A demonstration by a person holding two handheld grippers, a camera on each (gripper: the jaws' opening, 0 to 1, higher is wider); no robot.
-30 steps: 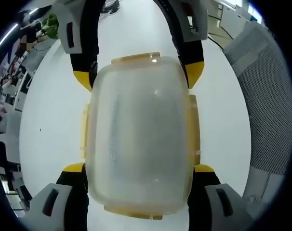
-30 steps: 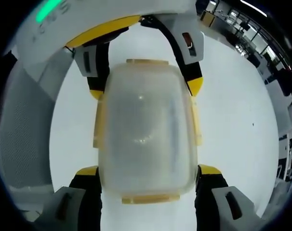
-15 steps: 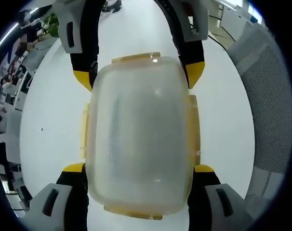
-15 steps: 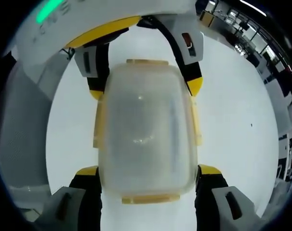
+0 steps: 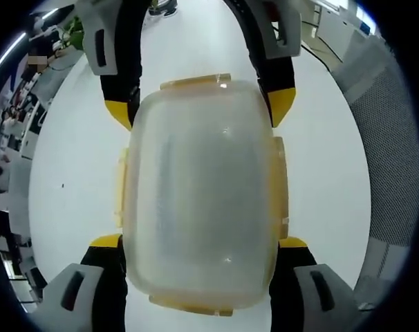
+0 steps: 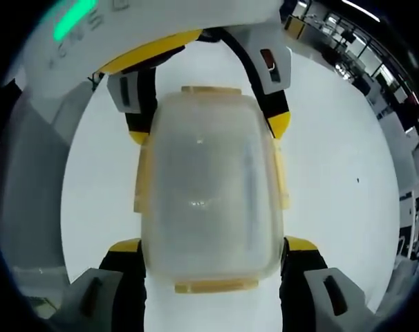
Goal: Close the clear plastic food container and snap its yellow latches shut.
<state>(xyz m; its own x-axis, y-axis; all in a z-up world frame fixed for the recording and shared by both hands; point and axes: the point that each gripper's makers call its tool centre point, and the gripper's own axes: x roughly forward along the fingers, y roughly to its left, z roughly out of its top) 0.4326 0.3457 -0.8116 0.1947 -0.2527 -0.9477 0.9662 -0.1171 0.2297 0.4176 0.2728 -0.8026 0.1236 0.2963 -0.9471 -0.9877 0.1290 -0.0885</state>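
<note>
The clear plastic container [image 5: 199, 194] has its lid on, with yellow latches [image 5: 280, 180] along its edges. It is gripped from two opposite ends. In the left gripper view my left gripper [image 5: 199, 242] rises from the bottom, its yellow-tipped jaws pressed on the container's two sides. My right gripper [image 5: 199, 107] reaches in from the top and clamps the far end. The right gripper view mirrors this: the container [image 6: 209, 187] sits between my right gripper [image 6: 213, 244] below and the left gripper [image 6: 209, 128] above. Whether the latches [image 6: 213, 283] are snapped down I cannot tell.
A white table [image 5: 71, 173] lies behind the container. A grey mesh chair back [image 5: 389, 159] stands beside it, seen too in the right gripper view [image 6: 23, 194]. Office desks and screens [image 6: 403, 104] fill the far background.
The background has shifted slightly in both views, so the hands moved a little. The container keeps its place between both pairs of jaws.
</note>
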